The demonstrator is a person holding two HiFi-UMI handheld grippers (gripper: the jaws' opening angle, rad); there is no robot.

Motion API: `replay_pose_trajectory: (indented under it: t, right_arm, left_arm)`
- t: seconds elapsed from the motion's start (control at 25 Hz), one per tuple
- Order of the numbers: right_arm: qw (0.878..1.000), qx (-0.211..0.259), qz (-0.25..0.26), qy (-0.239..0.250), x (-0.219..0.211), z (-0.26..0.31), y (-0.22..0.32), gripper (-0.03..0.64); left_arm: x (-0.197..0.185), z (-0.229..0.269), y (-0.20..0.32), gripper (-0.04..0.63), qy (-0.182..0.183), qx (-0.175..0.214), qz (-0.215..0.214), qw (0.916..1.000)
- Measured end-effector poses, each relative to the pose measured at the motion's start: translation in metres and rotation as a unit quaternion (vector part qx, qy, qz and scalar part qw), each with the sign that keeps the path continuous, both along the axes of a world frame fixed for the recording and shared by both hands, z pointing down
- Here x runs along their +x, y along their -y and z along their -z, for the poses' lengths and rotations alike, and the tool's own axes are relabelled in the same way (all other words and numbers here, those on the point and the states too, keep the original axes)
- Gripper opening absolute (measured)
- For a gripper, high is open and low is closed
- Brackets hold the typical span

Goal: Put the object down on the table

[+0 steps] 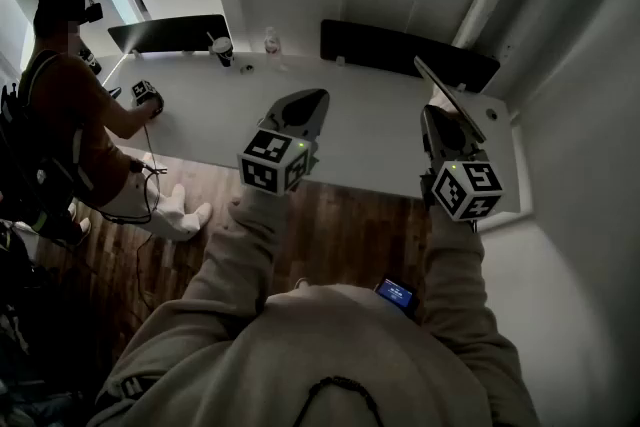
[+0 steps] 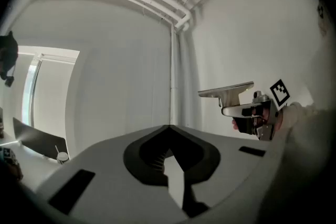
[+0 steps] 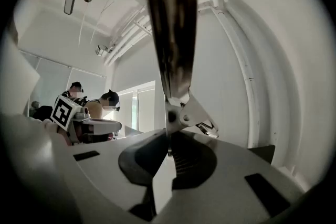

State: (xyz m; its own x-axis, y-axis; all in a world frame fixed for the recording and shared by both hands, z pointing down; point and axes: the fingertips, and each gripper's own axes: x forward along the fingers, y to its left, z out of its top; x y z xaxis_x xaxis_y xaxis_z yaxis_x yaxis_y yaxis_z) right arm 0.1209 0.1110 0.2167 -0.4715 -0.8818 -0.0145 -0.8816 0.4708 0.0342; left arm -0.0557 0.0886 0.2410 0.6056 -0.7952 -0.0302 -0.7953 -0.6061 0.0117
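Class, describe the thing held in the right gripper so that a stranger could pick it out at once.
Find the long white table; above its right end the right gripper is shut on a metal piece. It is flat, shiny and narrow, and it sticks out far past the jaws. The left gripper beside it holds nothing.

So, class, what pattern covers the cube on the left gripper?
Black-and-white square markers on the cube, clearest in the head view.
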Motion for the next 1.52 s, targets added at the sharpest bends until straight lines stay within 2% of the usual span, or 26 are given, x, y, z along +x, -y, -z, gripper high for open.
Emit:
replay_pose_trajectory:
  t: [0.2,0.8,1.16,1.36,1.52]
  right_arm:
    - [1.000,0.002,-0.001,-0.003,0.003,0.000,-0.003,0.032]
    - [0.999,-0.018,0.001,0.034,0.013,-0.018,-0.011,0.032]
    - [0.999,-0.025,-0.005,0.047,0.057,-0.019,-0.024,0.032]
    - [0.998,-0.027,-0.003,0.055,0.078,-0.029,-0.025,0.032]
    - [0.998,-0.035,-0.001,0.054,0.090,-0.038,-0.007,0.032]
  left_arm:
    - [0.004,-0.004,-0.001,0.005,0.000,-0.004,-0.005,1.0000]
    - [0.018,-0.020,-0.012,0.005,0.008,-0.008,-0.016,0.9998]
    - [0.033,-0.005,-0.011,0.005,0.013,-0.006,-0.030,0.9994]
    - [0.048,-0.020,-0.011,0.005,0.019,-0.012,-0.026,0.9994]
    - [0.055,-0.026,0.009,0.005,0.029,-0.017,-0.025,0.9991]
